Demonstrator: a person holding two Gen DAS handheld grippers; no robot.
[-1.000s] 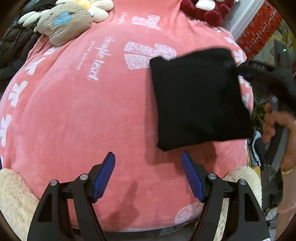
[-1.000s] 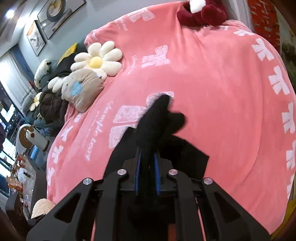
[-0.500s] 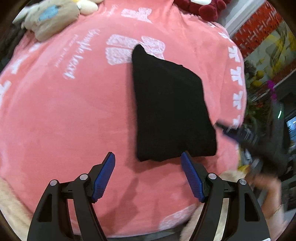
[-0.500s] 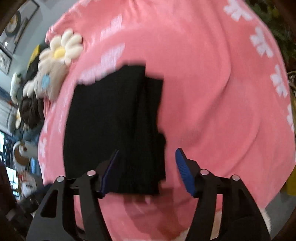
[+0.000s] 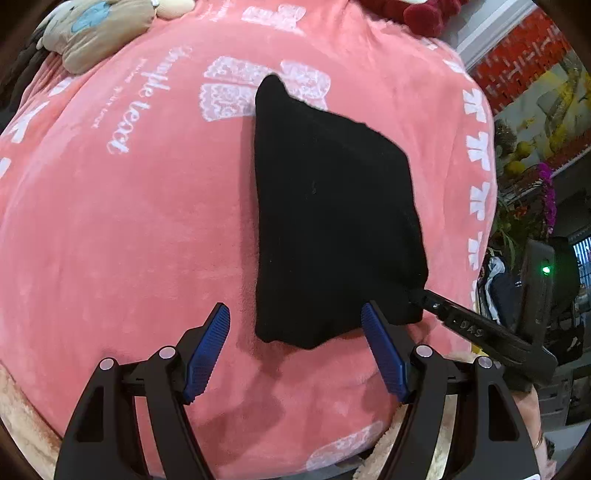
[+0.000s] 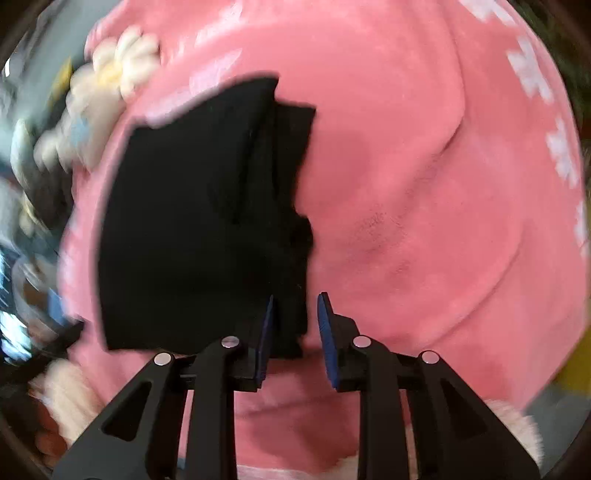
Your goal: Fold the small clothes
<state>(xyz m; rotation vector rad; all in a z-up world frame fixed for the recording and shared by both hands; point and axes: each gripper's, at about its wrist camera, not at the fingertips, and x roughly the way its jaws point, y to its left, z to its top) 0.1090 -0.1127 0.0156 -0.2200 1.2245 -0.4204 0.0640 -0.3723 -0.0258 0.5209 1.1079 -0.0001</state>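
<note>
A folded black garment [image 5: 332, 221] lies flat on the pink blanket [image 5: 129, 240]. My left gripper [image 5: 295, 332] is open, its blue pads straddling the garment's near edge from above without touching it. In the right wrist view, the right gripper [image 6: 295, 314] sits at the near right corner of the garment [image 6: 192, 221]. Its jaws are closing with that stacked black edge between them, and a strip of pink still shows beside the right pad. From the left wrist view, one of its fingers [image 5: 458, 325] reaches that corner from the right.
Plush toys lie at the blanket's far left: a brown one [image 5: 99, 33] and a daisy cushion [image 6: 110, 77]. A red plush [image 5: 417, 14] sits at the far edge. Cream fleece [image 6: 66, 384] borders the near side. Plants and room clutter [image 5: 528, 206] stand to the right.
The garment hung from the shut right gripper, then came down flat on the blanket. The right gripper let go, opened wide, and has now narrowed around the corner. The left gripper moved closer.
</note>
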